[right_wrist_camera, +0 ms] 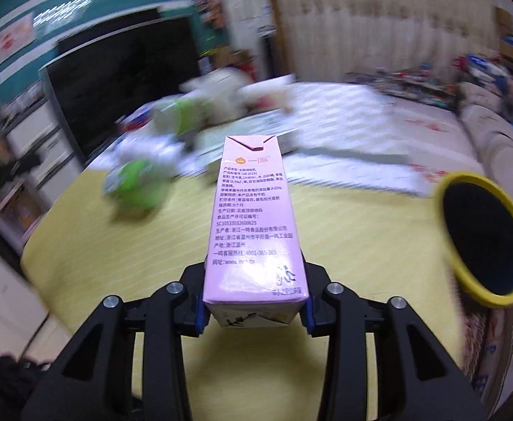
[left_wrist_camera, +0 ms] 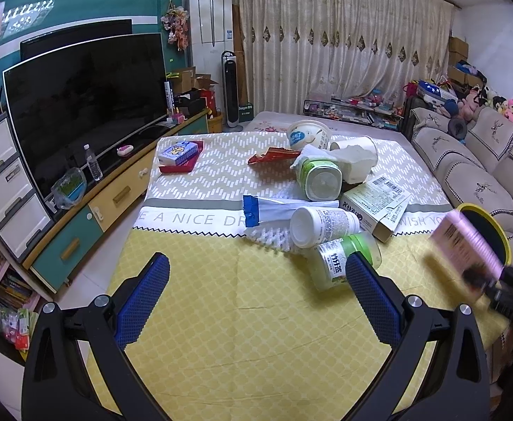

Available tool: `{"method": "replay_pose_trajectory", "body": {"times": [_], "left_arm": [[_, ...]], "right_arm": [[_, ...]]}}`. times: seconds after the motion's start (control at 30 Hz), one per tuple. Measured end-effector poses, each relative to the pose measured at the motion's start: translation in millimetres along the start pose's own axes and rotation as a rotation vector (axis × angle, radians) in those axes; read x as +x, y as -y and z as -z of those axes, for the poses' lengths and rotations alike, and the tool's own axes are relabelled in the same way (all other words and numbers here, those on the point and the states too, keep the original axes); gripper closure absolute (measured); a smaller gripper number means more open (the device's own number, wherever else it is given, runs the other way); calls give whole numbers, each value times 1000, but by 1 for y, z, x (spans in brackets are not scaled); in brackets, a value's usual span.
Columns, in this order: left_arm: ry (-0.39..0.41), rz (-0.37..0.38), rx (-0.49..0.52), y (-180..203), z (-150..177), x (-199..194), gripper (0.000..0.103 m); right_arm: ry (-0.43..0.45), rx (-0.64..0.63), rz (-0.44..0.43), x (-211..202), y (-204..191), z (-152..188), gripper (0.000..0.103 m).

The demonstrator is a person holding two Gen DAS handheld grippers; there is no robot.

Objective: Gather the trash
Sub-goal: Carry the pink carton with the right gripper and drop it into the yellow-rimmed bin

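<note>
My right gripper [right_wrist_camera: 254, 310] is shut on a pink milk carton [right_wrist_camera: 252, 224] and holds it above the yellow tablecloth [right_wrist_camera: 344, 238], left of a yellow-rimmed black bin [right_wrist_camera: 484, 238]. The view is blurred by motion. In the left wrist view the carton [left_wrist_camera: 467, 242] shows at the right, in front of the bin [left_wrist_camera: 484, 224]. My left gripper [left_wrist_camera: 256, 270] is open and empty above the cloth [left_wrist_camera: 221, 280], short of a pile of trash: a green-capped bottle [left_wrist_camera: 340, 259], a white jar [left_wrist_camera: 321, 224], a blue-edged wrapper [left_wrist_camera: 274, 208] and a flattened box [left_wrist_camera: 375, 203].
More trash lies further back: a green tub [left_wrist_camera: 319, 175], a torn paper cup [left_wrist_camera: 354, 156], a bowl [left_wrist_camera: 307, 135], a red wrapper [left_wrist_camera: 274, 156] and a tissue pack [left_wrist_camera: 181, 152]. A TV [left_wrist_camera: 87, 105] stands left, a sofa [left_wrist_camera: 484, 161] right.
</note>
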State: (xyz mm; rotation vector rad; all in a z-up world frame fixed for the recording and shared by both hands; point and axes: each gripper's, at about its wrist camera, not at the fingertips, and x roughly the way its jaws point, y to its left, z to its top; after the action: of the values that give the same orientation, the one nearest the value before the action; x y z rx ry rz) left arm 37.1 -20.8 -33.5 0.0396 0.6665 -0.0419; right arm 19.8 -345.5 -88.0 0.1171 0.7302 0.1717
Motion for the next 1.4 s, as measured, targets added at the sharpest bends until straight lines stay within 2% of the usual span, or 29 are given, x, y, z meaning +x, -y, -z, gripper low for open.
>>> {"method": "replay_pose_trajectory", "body": {"times": [0.1,0.2,0.3,0.47,0.53,0.57,0.7,0.87,1.03,1.3,1.4], "left_arm": [[-6,7,-2,1,-1,2,4],[-17,15,-1,4,-1,5,4],[-19,21,10,9,-1,8,4],[-30,30,46,21,0,17,4],[-41,39,57,27,1,22,4],[-48,45,62,30,3,25,4],[-81,61,81,42,7,43,4],[-117,97,106,59,10,64,4],[-149,81,84,80,8,86,4],[-184,17,26,98,6,113,4],[-198,25,19,102,7,116,4]], "right_arm": [[41,100,135,-8,48,-10,66],[44,181,274,-7,95,-17,66],[4,252,374,7,138,-20,66],[-65,297,496,38,182,-23,64],[-62,305,521,41,188,-23,46],[-52,303,528,41,188,-25,39],[-2,284,528,31,174,-25,38],[12,256,507,20,157,-18,34],[29,247,469,10,146,-18,34],[36,235,432,9,133,-21,34],[27,240,422,12,132,-20,33]]}}
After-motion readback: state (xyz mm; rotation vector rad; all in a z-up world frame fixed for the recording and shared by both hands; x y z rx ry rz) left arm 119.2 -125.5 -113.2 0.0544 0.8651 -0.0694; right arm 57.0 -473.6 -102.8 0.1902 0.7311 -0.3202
